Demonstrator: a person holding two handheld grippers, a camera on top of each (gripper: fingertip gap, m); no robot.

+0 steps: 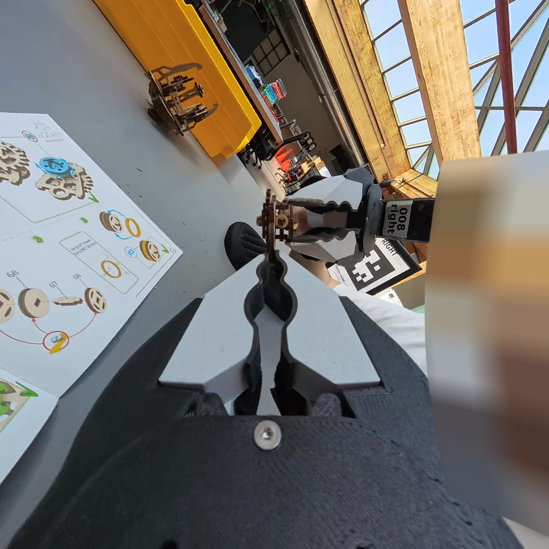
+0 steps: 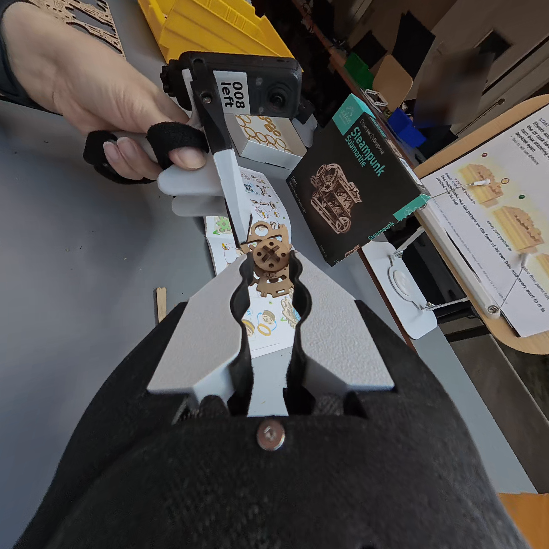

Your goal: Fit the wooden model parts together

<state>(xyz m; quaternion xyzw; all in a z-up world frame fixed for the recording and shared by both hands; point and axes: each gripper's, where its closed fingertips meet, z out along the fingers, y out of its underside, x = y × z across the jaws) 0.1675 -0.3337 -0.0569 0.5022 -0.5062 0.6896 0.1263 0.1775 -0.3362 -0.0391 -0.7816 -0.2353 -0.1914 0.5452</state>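
Note:
My left gripper (image 1: 271,258) is shut on the lower edge of a thin, flat wooden gear plate (image 1: 269,228) and holds it up in the air, edge-on to this view. My right gripper (image 1: 290,221) comes in from the right, shut on a small round wooden hub (image 1: 282,221) that sits against the plate's face. In the right wrist view my right gripper (image 2: 270,261) holds the hub (image 2: 269,256) between its tips. The gear plate (image 2: 274,286) lies behind the hub. The left gripper (image 2: 242,237) pinches the plate from the upper left, held by a hand (image 2: 89,86).
A partly built wooden model (image 1: 178,98) stands on the grey table (image 1: 74,59) beside a yellow bin (image 1: 184,59). An instruction sheet (image 1: 59,237) lies below. The kit box (image 2: 356,184), a small white box (image 2: 264,139), a wooden stick (image 2: 161,303) and a document stand (image 2: 490,222) are nearby. Less than 4 cm separates the two grippers' tips.

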